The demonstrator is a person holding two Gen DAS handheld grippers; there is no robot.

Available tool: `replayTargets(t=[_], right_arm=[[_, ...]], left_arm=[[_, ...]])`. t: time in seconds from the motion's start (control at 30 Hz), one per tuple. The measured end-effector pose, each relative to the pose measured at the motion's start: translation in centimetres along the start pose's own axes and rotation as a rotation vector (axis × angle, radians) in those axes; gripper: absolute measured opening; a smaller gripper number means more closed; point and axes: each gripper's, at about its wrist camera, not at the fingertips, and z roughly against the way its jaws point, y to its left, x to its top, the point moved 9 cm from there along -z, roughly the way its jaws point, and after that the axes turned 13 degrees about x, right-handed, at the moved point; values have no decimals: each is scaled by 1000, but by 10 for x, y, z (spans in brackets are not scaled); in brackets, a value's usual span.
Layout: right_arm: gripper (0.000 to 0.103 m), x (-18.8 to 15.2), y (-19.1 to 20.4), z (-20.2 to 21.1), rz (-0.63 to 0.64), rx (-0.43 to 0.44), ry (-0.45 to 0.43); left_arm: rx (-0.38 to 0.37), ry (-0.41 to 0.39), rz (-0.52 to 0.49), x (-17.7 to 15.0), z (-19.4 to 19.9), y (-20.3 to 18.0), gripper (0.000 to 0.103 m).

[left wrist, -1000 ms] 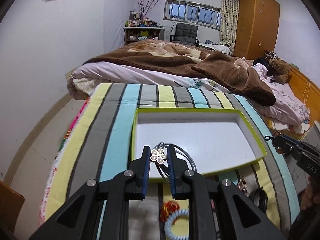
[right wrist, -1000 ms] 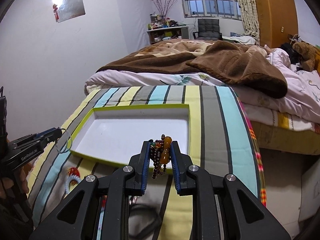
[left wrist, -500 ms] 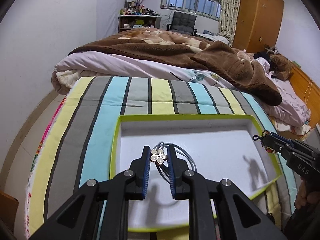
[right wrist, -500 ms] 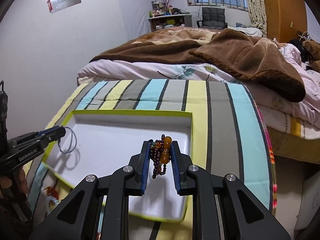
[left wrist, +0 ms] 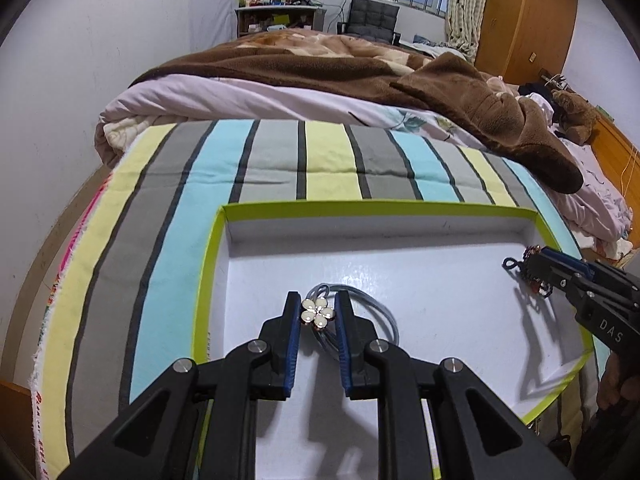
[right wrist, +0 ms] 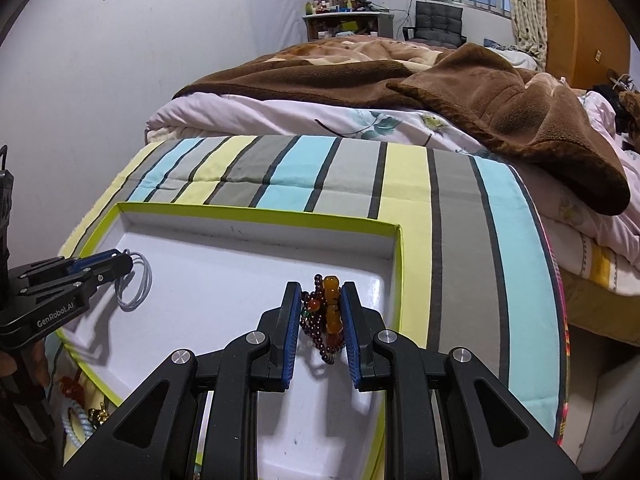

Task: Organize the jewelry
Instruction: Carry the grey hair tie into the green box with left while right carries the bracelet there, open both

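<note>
A shallow white box with a lime-green rim (left wrist: 218, 240) (right wrist: 256, 213) lies on the striped blanket. My left gripper (left wrist: 318, 312) is shut on a flower-charm cord necklace (left wrist: 316, 313), held over the box's left half; its grey cord loops (right wrist: 136, 284) hang just above the floor. My right gripper (right wrist: 320, 304) is shut on a dark red bead bracelet with amber beads (right wrist: 330, 312), held over the box's right end. It also shows in the left wrist view (left wrist: 536, 276).
More jewelry lies outside the box's near edge: a red knot ornament (right wrist: 72, 388) and a white-blue twisted ring (right wrist: 76, 420). The striped blanket (left wrist: 280, 156) covers the surface; behind it lies a bed with a brown blanket (left wrist: 360, 68).
Both grippers moved forward from outside the box's near edge to over its interior and lowered, each still holding its piece.
</note>
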Motion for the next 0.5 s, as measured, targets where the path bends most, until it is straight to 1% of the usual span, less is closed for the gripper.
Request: replayTargets(t=[0.1,0.2,0.3,0.37,0.4,0.43,0.5], right_arm=[[21,0,-1,-1,0,-3,2],[21,-1,-1,-2,-4,-6,6],[21,-1,1,-2,1,-11,10],[21,-1,3,-2,6,-10,12],[21,0,3,-2,7,-10,10],[22,0,3,-2,5,-11,7],[31,1,5,-1,6,-9,1]], left_arm=[[6,-1,-5,-2,0,-1,19],[-6,3,-7,-1,0,-2,25],[-5,1,-22,-2,2,-6,31],[-8,-2,-21,-1,2,-6,39],[-9,-2,-15,-1,3,-5,41],[-12,-1,-7,-1,4,-4,43],[-11,2,0,-1,4,-2,43]])
